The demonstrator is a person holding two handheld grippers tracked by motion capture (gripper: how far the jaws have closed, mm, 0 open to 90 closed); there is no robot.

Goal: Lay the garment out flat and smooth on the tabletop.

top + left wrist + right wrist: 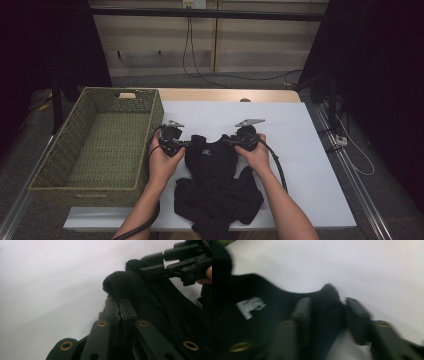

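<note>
A black sleeveless top (215, 175) lies crumpled on the white tabletop (305, 150), neck end away from the person, with a small white label (249, 307) inside the neck. My left gripper (187, 143) points right and is shut on the top's left shoulder strap; in the left gripper view (120, 302) a bunch of black cloth (122, 285) bulges out past the closed jaws. My right gripper (227, 141) points left at the other strap. In the blurred right gripper view (327, 305) its jaws stand apart with the strap (328, 293) between them.
A green woven basket (150, 107) stands on the table's left side, close to my left hand. The white surface reaches out to the right and behind the top. Cables (277, 167) trail from both grippers toward the person.
</note>
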